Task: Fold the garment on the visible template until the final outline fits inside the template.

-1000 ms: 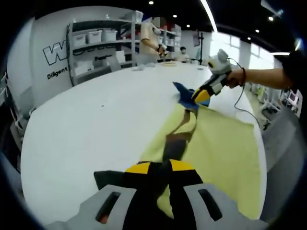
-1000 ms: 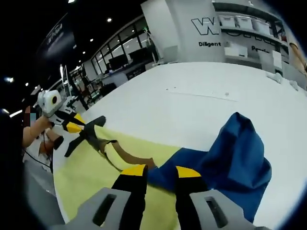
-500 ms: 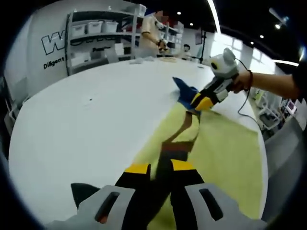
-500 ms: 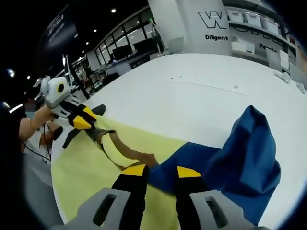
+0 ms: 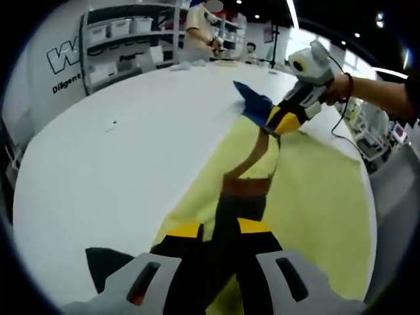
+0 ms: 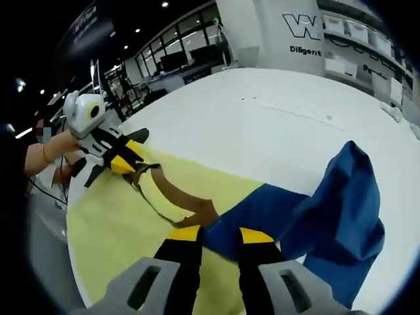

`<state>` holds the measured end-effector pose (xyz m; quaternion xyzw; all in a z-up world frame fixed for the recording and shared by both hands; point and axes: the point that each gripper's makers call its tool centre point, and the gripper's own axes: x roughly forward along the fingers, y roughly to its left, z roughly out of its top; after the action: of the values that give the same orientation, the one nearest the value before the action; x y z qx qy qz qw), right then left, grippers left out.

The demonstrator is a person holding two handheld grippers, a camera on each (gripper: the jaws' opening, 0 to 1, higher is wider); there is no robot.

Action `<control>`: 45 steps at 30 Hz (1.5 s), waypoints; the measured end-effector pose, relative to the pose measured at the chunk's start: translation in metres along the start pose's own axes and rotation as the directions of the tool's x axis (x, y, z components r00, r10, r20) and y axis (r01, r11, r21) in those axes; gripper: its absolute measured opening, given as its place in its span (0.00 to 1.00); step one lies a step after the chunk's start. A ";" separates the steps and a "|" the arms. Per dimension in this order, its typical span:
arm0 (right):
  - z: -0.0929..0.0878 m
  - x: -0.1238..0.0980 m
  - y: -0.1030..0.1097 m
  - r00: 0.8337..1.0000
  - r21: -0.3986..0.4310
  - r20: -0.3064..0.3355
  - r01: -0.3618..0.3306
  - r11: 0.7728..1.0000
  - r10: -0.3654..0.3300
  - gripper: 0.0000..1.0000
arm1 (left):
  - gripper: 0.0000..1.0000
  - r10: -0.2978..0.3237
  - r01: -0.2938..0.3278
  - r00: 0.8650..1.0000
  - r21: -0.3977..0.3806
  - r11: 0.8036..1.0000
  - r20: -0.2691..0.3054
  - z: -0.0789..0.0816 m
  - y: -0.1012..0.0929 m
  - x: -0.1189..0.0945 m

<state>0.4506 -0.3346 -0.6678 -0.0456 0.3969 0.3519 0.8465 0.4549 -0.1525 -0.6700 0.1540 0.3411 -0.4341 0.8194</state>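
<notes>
Yellow template (image 5: 315, 197) covers the white table's (image 5: 118, 164) near edge; left gripper (image 5: 216, 231) and right gripper (image 6: 213, 236) each pinch the garment (image 6: 328, 216), stretched above it.

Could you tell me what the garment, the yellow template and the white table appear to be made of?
The garment looks like soft woven cloth, matte, in blue, brown and black panels: it creases and hangs limp between the left gripper and the right gripper. The yellow template seems a thin, flat, matte sheet, perhaps fabric or felt. The white table looks hard and smooth, probably laminate.
</notes>
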 end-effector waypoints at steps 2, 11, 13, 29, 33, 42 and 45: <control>0.000 0.000 -0.001 1.000 0.001 0.003 0.001 1.000 -0.001 0.14 | 0.22 -0.003 0.003 1.000 0.022 1.000 0.003 0.001 -0.003 0.000; -0.004 -0.002 0.002 1.000 -0.030 -0.004 -0.016 0.999 0.016 0.10 | 0.16 -0.014 0.015 1.000 0.069 0.998 -0.009 0.002 -0.009 0.002; -0.005 -0.002 0.003 1.000 -0.037 -0.005 -0.021 0.999 0.021 0.08 | 0.15 -0.013 0.014 1.000 0.068 0.998 -0.012 0.001 -0.009 0.002; -0.004 -0.007 0.007 1.000 -0.113 -0.009 -0.027 0.993 0.026 0.00 | 0.05 -0.011 0.011 1.000 0.064 0.998 -0.002 0.001 -0.006 -0.003; -0.004 -0.009 0.008 1.000 -0.142 -0.010 -0.029 0.989 0.028 0.00 | 0.05 -0.008 0.008 1.000 0.060 0.998 0.005 0.003 -0.005 -0.005; 0.010 -0.019 0.011 1.000 -0.174 0.020 -0.017 0.985 0.021 0.00 | 0.05 0.029 -0.033 0.997 0.063 0.997 0.065 0.022 0.001 -0.026; 0.022 -0.023 0.011 0.999 -0.196 0.046 -0.002 0.981 0.011 0.00 | 0.05 0.073 -0.081 0.992 0.072 0.994 0.099 0.035 0.008 -0.036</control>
<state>0.4480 -0.3317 -0.6340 -0.1193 0.3405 0.3930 0.8458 0.4621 -0.1458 -0.6202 0.1770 0.2784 -0.4216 0.8446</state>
